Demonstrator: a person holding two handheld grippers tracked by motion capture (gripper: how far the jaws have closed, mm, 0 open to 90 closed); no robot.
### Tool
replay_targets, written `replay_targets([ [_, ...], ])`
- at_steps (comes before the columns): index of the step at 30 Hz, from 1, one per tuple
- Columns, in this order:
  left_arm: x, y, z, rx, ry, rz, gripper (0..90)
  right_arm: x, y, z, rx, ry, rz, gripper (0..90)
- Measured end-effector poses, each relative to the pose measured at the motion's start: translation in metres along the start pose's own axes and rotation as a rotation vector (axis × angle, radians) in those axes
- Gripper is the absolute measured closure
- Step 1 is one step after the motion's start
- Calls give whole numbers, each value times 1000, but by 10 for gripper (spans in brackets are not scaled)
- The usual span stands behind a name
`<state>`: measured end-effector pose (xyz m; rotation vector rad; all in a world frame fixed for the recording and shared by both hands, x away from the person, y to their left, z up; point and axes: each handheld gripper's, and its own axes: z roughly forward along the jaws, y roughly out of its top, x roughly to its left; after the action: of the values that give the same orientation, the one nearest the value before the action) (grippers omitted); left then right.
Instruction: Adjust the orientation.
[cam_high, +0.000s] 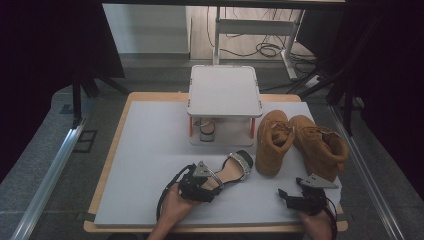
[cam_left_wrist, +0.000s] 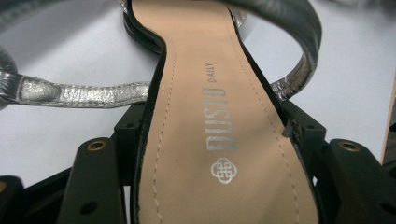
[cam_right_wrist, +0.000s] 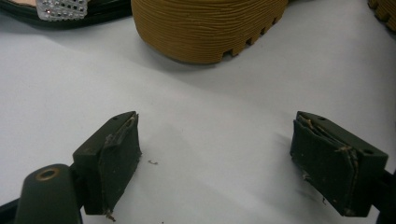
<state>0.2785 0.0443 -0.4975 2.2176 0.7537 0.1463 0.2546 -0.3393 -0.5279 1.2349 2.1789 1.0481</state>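
sandal (cam_high: 231, 169) is lying on the tabletop (cam_high: 150, 145), its heel end clamped by the left gripper (cam_high: 206, 186); light, stiff-soled, loose straps, so gripping the sole seems safest. right gripper (cam_high: 290, 196) is resting wide, empty.

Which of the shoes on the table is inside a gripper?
The black sandal with the silver strap. The left gripper clamps its heel end, while the two tan boots stand apart, ungripped, beside it.
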Motion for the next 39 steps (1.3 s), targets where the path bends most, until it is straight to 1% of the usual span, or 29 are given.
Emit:
replay_targets([
  [5,1,0,-4,-11,-5,-9,389,0,0,0,1,0,1,156],
  [8,1,1,-6,-17,-2,-8,389,0,0,0,0,0,0,156],
  [12,1,1,-10,-19,5,-8,389,0,0,0,0,0,0,156],
  [21,4,1,-15,-37,23,-23,389,0,0,0,0,0,1,156],
  [25,5,2,-18,-52,22,-27,389,0,0,0,0,0,1,156],
  [29,5,4,-20,-65,32,-31,389,0,0,0,0,0,0,156],
  [33,7,5,-23,-77,28,-41,389,0,0,0,1,0,1,156],
  [39,9,9,-26,-97,48,-48,388,0,0,0,0,0,1,156],
])
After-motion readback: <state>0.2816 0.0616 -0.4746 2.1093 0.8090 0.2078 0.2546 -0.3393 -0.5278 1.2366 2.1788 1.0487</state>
